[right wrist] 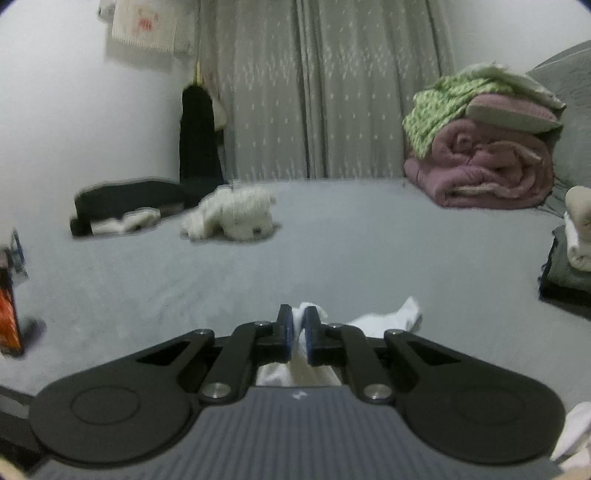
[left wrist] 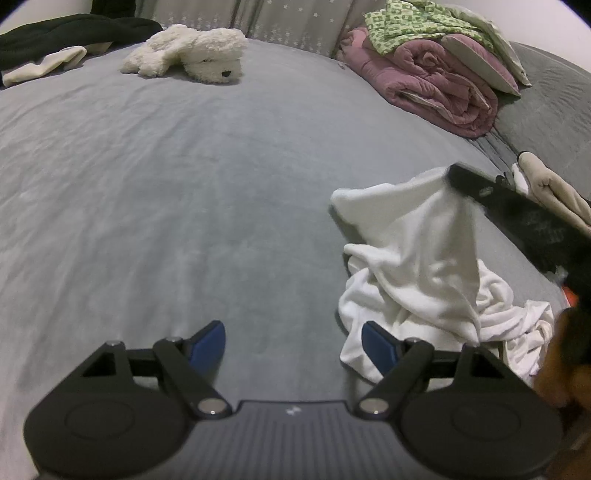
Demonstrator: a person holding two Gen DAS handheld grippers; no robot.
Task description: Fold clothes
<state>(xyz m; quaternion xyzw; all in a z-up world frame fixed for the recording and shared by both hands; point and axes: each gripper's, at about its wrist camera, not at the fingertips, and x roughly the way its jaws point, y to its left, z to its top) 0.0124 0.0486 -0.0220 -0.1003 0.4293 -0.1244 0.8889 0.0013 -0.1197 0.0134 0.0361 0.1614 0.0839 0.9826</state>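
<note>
A crumpled white garment (left wrist: 417,266) lies on the grey bed (left wrist: 184,184) at the right of the left wrist view. My right gripper (left wrist: 454,177) is shut on the garment's top and lifts it into a peak. In the right wrist view the right gripper (right wrist: 298,325) has white cloth (right wrist: 384,317) pinched between its blue pads. My left gripper (left wrist: 293,341) is open and empty, low over the bed, its right finger (left wrist: 380,347) just beside the garment's left edge.
A white plush dog (left wrist: 195,55) lies at the far side of the bed. A rolled pink quilt (left wrist: 436,85) with a green patterned cloth on top sits at the back right. Dark clothes (left wrist: 74,33) lie at the back left. Beige folded items (left wrist: 550,188) lie at the right.
</note>
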